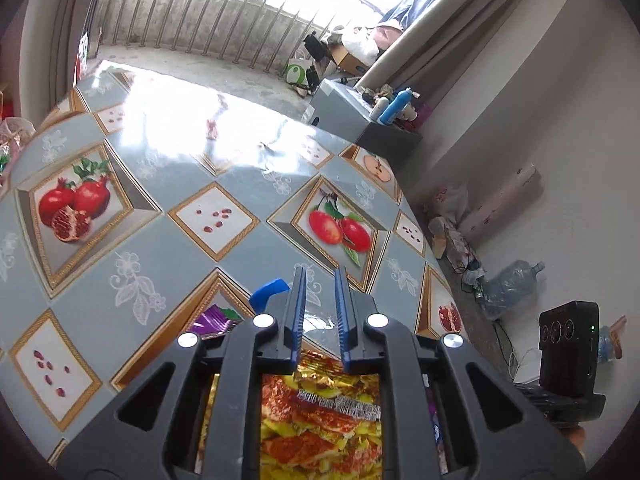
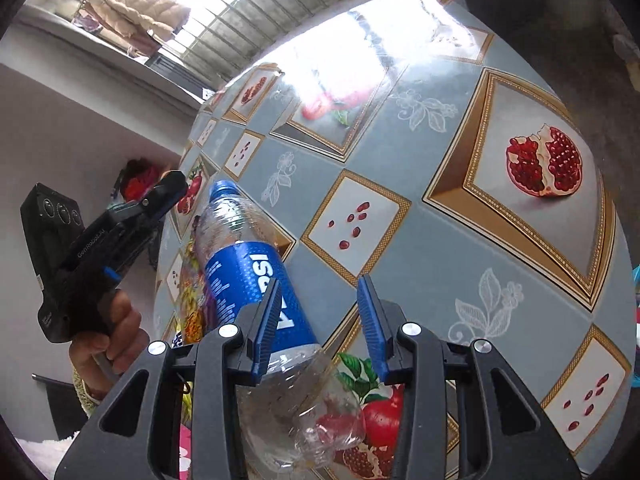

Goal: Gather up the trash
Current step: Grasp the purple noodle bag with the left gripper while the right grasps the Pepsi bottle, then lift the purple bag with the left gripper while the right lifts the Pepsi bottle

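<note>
Trash remains on the bench (image 2: 420, 208): your right hand-held gripper (image 2: 322, 326) gapes wide around the bottle (image 2: 256, 276), ungripped; your left hand-held gripper (image 1: 320, 320), narrow and empty, hovers over the snack wrapper (image 1: 320, 420).

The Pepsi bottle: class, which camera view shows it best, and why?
Right wrist view: the Pepsi bottle lies on the table, label, cap and crushed base visible. The left wrist view shows nothing clearly identifiable as it.

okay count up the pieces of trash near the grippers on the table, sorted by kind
Plastic bottles: 1, the Pepsi bottle
Snack wrappers: 2, the yellow-red wrapper and the purple wrapper
Total: 3
</note>
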